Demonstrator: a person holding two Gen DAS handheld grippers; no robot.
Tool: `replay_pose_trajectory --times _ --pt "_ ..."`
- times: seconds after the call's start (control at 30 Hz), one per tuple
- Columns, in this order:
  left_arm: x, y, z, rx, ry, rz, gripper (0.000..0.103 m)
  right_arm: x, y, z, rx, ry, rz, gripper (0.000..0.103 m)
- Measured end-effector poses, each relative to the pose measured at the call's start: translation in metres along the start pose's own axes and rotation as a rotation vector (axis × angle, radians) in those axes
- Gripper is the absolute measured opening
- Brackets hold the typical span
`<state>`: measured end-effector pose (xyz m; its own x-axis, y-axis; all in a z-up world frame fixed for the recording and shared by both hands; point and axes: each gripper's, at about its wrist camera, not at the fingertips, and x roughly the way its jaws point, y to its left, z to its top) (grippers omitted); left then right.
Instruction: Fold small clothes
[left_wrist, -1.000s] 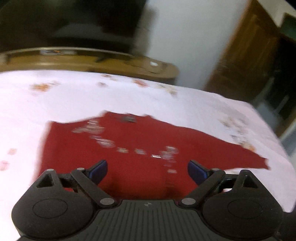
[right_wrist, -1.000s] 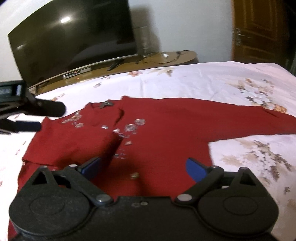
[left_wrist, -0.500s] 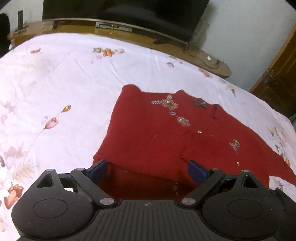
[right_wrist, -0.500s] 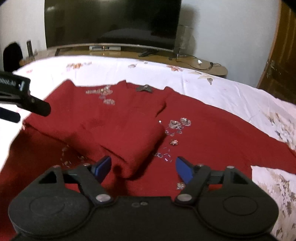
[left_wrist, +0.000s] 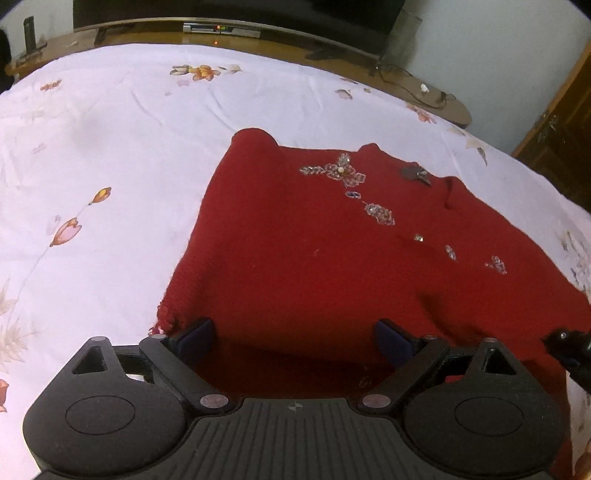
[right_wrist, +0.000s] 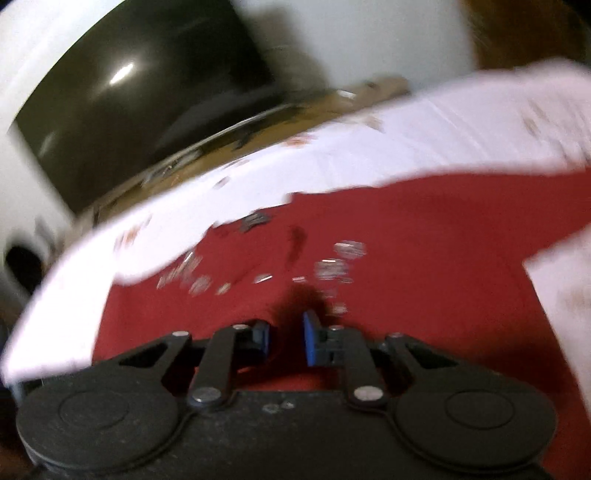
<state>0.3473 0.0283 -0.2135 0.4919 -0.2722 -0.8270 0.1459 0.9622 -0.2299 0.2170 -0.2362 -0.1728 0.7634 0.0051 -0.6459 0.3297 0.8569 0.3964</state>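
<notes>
A red sweater (left_wrist: 332, 266) lies on a bed covered by a white sheet with a flower print (left_wrist: 110, 147). In the left wrist view its near left part is folded over onto the body, so the left edge runs straight from a rounded shoulder down toward the camera, and a trail of silver bead flowers (left_wrist: 341, 173) crosses the chest beside a small dark tag (left_wrist: 415, 173) at the neck. The left gripper (left_wrist: 295, 334) hangs low over the sweater's near edge with its jaws spread wide; its blue pads stand over red cloth on both sides, and nothing is pinched between them. A dark part of the other gripper shows at the right edge of this view. The right wrist view is blurred by motion. There the right gripper (right_wrist: 286, 338) has just been closing its jaws, and they now stand close together with only a narrow gap; red cloth appears to be bunched and dark in that gap, though the blur keeps it from being certain that the pads press on it. Beyond the bed runs a low wooden cabinet (left_wrist: 258, 37) carrying a dark television (right_wrist: 147, 110), with a pale wall behind.
</notes>
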Motion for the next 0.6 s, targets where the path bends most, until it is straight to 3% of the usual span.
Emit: replay_pose_trajectory --times 0.1,0.23,0.4,0.47,0.6 --pt "0.002 -0.001 -0.001 0.003 -0.001 0.010 0.093 -0.001 -0.025 0.001 0.079 -0.001 -0.048 0.018" --pt "0.003 -0.004 -0.002 0.010 -0.003 0.021 0.093 -0.011 -0.047 0.007 0.148 -0.053 -0.077 0.027" --pt "0.003 -0.005 -0.004 0.020 -0.009 0.035 0.093 -0.013 -0.062 0.014 0.147 -0.049 -0.073 0.031" --pt "0.004 -0.005 -0.004 0.022 -0.009 0.039 0.093 -0.017 -0.073 0.016 0.196 -0.057 -0.073 0.045" --pt "0.002 -0.003 -0.004 0.000 -0.020 0.032 0.093 -0.011 -0.074 0.018 0.138 -0.014 -0.065 0.042"
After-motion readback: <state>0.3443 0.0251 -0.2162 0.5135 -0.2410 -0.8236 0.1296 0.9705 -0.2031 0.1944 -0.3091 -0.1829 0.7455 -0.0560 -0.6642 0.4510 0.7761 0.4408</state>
